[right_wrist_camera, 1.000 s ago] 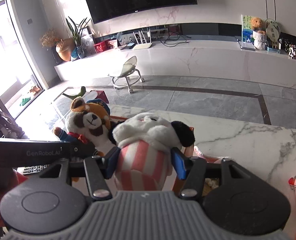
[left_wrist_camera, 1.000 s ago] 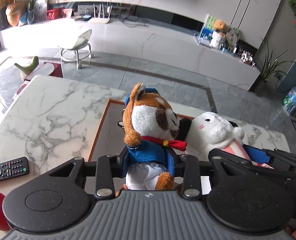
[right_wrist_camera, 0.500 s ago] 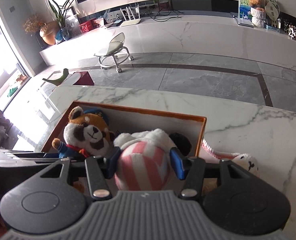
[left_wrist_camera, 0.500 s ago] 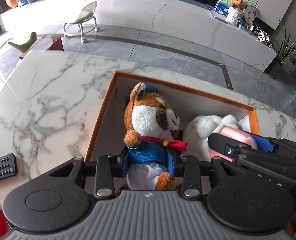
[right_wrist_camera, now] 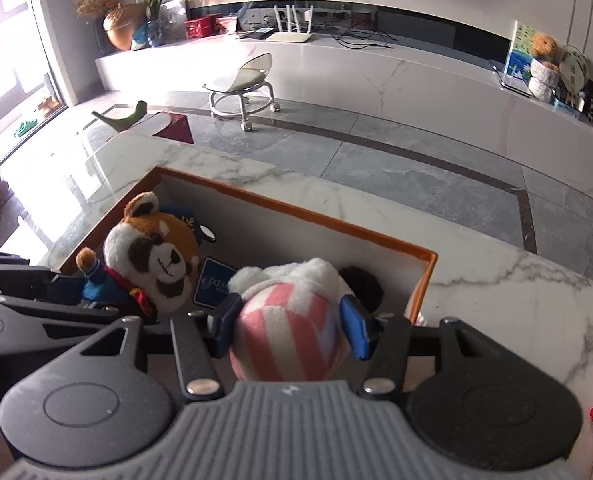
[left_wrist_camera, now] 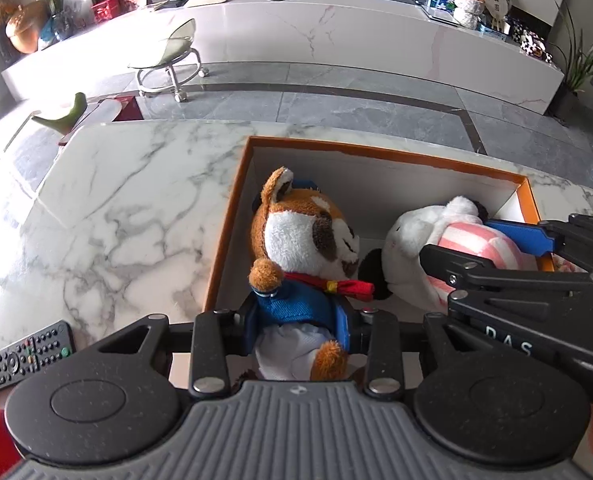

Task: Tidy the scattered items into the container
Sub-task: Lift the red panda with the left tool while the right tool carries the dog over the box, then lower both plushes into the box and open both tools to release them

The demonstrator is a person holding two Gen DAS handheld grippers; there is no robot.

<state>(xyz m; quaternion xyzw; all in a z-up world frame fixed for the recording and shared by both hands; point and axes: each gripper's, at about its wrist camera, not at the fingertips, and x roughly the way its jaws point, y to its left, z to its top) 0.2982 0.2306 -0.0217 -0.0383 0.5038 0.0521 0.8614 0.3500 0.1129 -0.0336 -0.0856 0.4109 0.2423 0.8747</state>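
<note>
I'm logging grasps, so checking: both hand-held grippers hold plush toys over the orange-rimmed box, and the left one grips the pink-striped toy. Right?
Not quite. The left hand-held gripper grips the raccoon plush, as the left wrist view shows. The pink-striped toy is in the right hand-held gripper. Both are over the box.

Both wrist views close above box [left_wrist_camera: 376, 152] (shared), facing forward-down.

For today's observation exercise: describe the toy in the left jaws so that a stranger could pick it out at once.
Find the orange-rimmed box on the marble table. Two plush toys hang over it; take the one nearer its left wall. This fox is orange and white with a blue jacket and red scarf, whereas its neighbour is white with pink stripes.
</note>
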